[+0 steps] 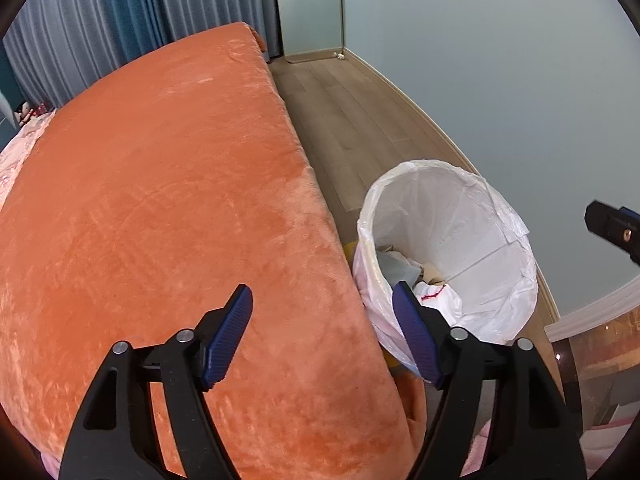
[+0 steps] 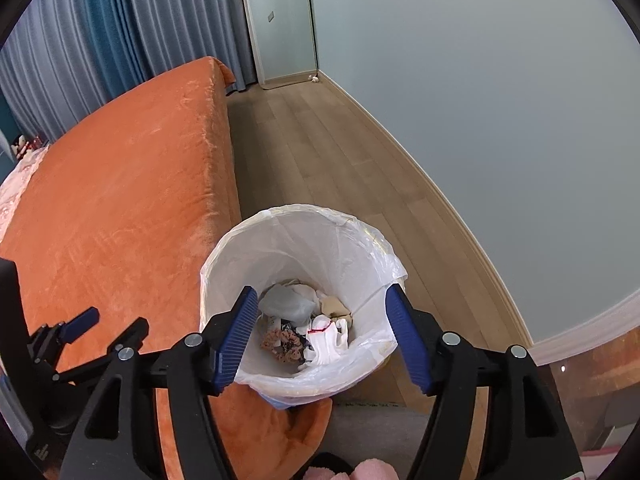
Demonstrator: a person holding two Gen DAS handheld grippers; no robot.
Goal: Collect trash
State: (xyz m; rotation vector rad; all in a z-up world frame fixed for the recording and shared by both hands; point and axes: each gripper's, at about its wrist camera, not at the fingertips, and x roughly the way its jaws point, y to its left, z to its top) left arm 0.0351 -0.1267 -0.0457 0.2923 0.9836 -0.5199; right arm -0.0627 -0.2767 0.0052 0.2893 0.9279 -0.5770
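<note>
A trash bin lined with a white plastic bag [image 2: 360, 240] stands on the wooden floor beside the bed; the bin [image 1: 472, 216] also shows in the left wrist view. Inside lie crumpled white cloth or paper [image 2: 326, 338], a brown scrunchie [image 2: 282, 342], a grey-blue wad [image 2: 286, 300] and a beige scrap [image 2: 336, 306]. My right gripper [image 2: 322, 334] hangs open right above the bin's mouth, nothing between its blue pads. My left gripper [image 1: 322, 334] is open over the bed's edge, empty, with its right finger [image 1: 414, 336] in front of the bin. The left gripper [image 2: 82, 330] also appears at the lower left of the right wrist view.
The bed under an orange plush blanket [image 1: 168, 184] fills the left. A pale blue wall [image 2: 500, 120] with a skirting board runs along the right, leaving a strip of wooden floor [image 2: 320, 152]. Blue-grey curtains [image 2: 100, 28] hang behind. A pink fluffy item [image 2: 376, 470] lies at the bottom.
</note>
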